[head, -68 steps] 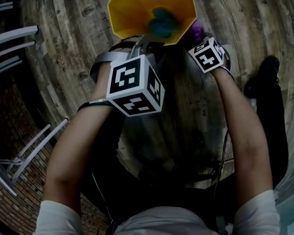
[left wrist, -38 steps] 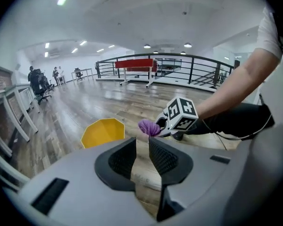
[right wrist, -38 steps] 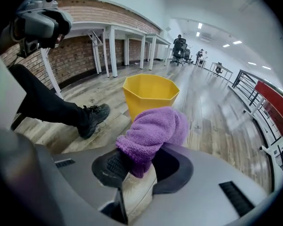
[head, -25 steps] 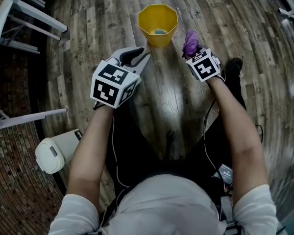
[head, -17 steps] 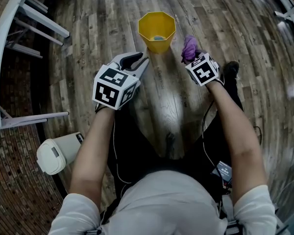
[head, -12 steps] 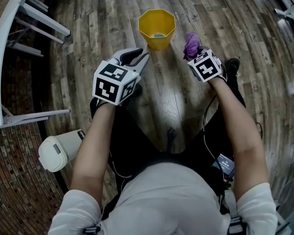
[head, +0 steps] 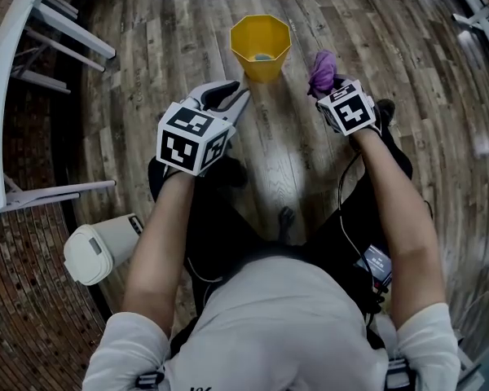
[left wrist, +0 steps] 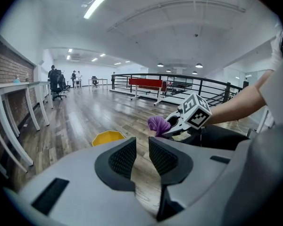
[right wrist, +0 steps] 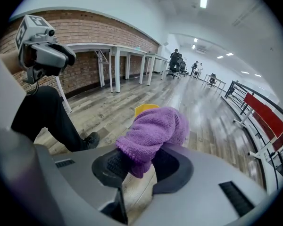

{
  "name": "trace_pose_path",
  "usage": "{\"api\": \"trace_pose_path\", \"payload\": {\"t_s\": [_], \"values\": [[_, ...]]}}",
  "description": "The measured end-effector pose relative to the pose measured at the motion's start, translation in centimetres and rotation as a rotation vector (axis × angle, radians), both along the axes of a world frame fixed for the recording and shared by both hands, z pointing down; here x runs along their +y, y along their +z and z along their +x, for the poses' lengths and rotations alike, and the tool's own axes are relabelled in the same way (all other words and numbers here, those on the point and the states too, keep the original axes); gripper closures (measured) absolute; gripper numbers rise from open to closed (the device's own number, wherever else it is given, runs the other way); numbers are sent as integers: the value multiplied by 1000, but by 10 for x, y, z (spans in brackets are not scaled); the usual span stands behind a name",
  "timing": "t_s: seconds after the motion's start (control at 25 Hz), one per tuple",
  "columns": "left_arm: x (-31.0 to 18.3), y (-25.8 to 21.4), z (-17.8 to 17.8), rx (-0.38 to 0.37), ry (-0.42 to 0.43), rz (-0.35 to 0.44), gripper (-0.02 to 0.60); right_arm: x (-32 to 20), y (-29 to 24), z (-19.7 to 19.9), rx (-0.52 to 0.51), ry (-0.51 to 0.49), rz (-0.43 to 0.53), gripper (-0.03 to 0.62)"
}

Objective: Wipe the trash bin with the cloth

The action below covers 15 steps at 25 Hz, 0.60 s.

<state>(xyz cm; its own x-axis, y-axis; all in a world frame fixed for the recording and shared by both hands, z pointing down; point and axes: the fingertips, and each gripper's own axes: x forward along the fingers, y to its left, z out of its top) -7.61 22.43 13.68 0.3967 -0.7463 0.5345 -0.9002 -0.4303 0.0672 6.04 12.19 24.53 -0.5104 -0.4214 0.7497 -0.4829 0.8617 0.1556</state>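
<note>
Yellow plastic trash bin (head: 261, 70) stands upright on the wood floor (head: 163, 47), with one small bluish thing (head: 263, 55) lying inside it. We hold the right gripper (right wrist: 140, 161) near the bin's right side and clear of it. It is clamped on the purple cloth (right wrist: 153, 131), which bulges out past the pads in a bunched wad. The left gripper (left wrist: 142, 159) sits on the near-left side of the bin, also apart from it, with its pads parted by a narrow gap and nothing between them. Risk as we judge it: nothing steadies the bin, so a push from the cloth could skid or tip it and spill the thing inside. The cloth is pinched at one end only, so dragging it over the rim may pull it loose. A wad that stays bunched would also wipe poorly. Count: one bin, one cloth, two grippers, one item in the bin, and one white canister (head: 94, 251) well to the near-left of the bin.
</note>
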Motion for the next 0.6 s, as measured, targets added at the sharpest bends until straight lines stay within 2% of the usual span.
{"api": "trace_pose_path", "payload": {"t_s": [0.6], "values": [[5,-24,14,77,-6,47,497,3,-44,1,-90,49,-5,487]]}}
